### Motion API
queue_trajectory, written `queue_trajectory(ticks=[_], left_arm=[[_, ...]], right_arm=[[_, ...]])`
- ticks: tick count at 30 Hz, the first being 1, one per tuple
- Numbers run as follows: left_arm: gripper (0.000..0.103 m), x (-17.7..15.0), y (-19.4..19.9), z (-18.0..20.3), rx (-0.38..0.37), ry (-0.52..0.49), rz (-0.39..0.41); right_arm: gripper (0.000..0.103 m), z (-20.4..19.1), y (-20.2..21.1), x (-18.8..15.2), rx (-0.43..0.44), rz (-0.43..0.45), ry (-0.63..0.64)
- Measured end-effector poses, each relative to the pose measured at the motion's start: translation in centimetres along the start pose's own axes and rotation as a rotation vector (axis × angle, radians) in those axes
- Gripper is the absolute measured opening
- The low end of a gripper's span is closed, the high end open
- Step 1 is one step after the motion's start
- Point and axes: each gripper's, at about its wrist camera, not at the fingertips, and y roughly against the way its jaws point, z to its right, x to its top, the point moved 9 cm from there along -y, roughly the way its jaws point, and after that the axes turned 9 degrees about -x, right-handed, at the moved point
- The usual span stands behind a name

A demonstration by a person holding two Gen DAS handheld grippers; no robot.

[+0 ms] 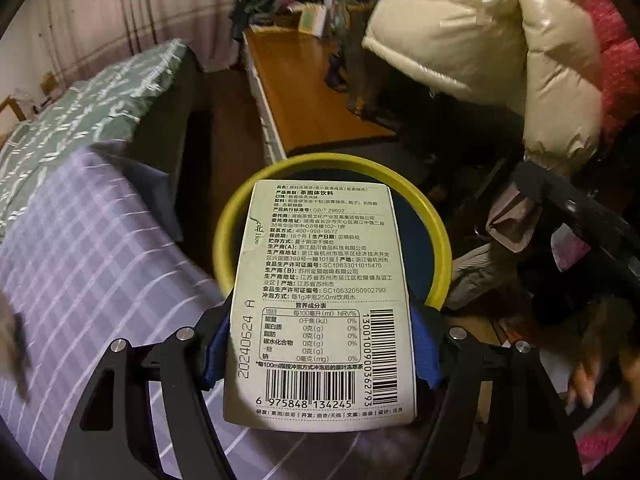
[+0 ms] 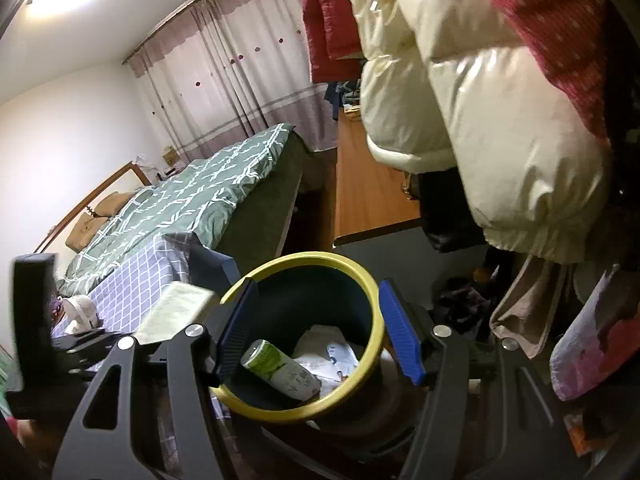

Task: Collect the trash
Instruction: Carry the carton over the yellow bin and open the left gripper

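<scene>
Nearest, left gripper [image 1: 320, 350] clamped by blue pads [image 1: 426, 350] on a pale green tea carton [image 1: 320, 300], printed back face toward the lens, top end reaching over the rim of the trash bin [image 1: 438, 240]. Right gripper [image 2: 318, 328] spread and empty, its ribbed fingers [image 2: 402, 332] framing the yellow rim of the same bin [image 2: 374, 344]. Inside the bin already: a green-and-white bottle [image 2: 280, 368] lying on its side and crumpled white paper [image 2: 332, 352]. Carton [image 2: 176, 312] visible from that side too, blurred, left of the bin and apparently not yet over the opening.

Step in hand, by judgement: carry to the bin, drop not yet made. Next: carton centred above the opening, clear of the rim, then pads released.

Farther back: checked lilac sheet [image 1: 80, 248], green quilted bed [image 2: 192, 196], wooden desk [image 1: 312, 92], cream puffer jacket [image 2: 500, 128] hanging.
</scene>
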Motion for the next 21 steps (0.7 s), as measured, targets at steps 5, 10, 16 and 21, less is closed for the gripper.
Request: queue_trajectory(ticks=[5, 10, 16, 21], left_arm=[[0.071, 1.4, -3.2, 0.8, -0.026, 0.020, -0.028], [0.076, 2.1, -4.0, 0.1, -0.007, 0.028, -0.018], [0.085, 1.8, -0.6, -1.2, 0.036, 0.026, 0.043], [0.088, 0.5, 4.6, -3.2, 0.069, 0.039, 0.114]], right_arm=[[0.060, 0.9, 0.2, 0.6, -0.011, 0.013, -0.004], [0.060, 1.0, 0.3, 0.8, -0.012, 0.018, -0.011], [0.060, -0.5, 0.6, 0.8, -0.002, 0.020, 0.008], [0.060, -3.2, 1.0, 0.4, 0.010, 0.022, 0.049]])
